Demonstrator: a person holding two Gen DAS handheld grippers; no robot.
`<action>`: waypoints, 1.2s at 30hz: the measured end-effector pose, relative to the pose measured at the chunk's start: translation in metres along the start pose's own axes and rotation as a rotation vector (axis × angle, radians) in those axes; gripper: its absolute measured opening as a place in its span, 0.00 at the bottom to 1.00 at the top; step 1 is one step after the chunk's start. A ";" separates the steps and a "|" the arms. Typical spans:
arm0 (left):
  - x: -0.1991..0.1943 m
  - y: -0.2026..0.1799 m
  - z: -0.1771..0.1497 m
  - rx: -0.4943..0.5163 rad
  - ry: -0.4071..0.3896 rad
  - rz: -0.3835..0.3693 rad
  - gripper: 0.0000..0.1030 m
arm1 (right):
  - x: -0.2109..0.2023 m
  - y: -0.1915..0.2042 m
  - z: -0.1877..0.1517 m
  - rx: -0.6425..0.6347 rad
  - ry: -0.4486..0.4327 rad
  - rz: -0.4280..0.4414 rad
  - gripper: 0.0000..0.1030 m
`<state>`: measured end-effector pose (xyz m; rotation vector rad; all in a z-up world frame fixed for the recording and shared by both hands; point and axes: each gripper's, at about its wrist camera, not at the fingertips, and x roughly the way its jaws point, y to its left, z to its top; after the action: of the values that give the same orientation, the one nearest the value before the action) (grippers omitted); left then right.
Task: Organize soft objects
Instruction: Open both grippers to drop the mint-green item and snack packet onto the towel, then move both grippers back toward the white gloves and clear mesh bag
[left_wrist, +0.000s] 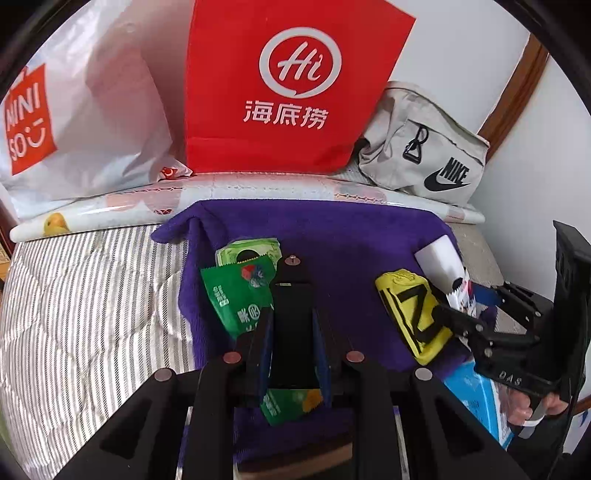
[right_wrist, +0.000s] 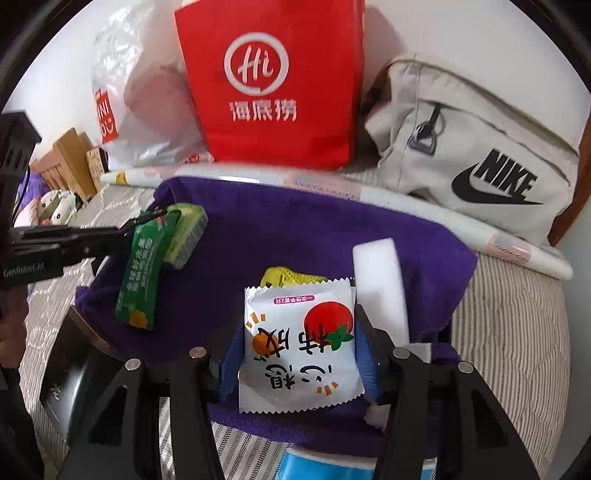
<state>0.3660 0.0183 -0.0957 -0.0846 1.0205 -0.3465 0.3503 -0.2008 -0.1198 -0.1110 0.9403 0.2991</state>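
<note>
A purple towel (left_wrist: 332, 236) lies on the striped bed. My left gripper (left_wrist: 291, 317) is shut on a green packet (left_wrist: 232, 295) over the towel's left part; the packet also shows in the right wrist view (right_wrist: 142, 273), held by the left gripper (right_wrist: 147, 218). A green sponge (right_wrist: 186, 236) lies just behind it. My right gripper (right_wrist: 299, 350) is shut on a white packet (right_wrist: 299, 343) with a tomato print. A yellow pouch (left_wrist: 413, 314) and a white foam block (right_wrist: 380, 288) lie on the towel near it. The right gripper also shows in the left wrist view (left_wrist: 461, 314).
A red Haidilao bag (left_wrist: 291, 85), a white Miniso plastic bag (left_wrist: 74, 122) and a beige Nike bag (right_wrist: 480, 155) stand along the wall behind a rolled mat (left_wrist: 240, 195). A blue box (left_wrist: 476, 398) lies at the towel's near right corner. Striped bedding (left_wrist: 92, 302) spreads left.
</note>
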 end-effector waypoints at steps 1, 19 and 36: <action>0.004 0.000 0.002 0.003 0.005 -0.002 0.20 | 0.002 0.000 0.000 -0.002 0.004 -0.003 0.51; 0.033 0.002 0.008 0.002 0.057 -0.020 0.20 | 0.017 -0.008 0.008 0.000 0.040 0.035 0.67; -0.001 -0.004 -0.006 0.019 0.003 -0.008 0.31 | -0.020 -0.016 0.003 0.048 -0.024 0.014 0.71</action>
<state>0.3590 0.0153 -0.0972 -0.0718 1.0196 -0.3639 0.3469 -0.2197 -0.1028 -0.0564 0.9246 0.2902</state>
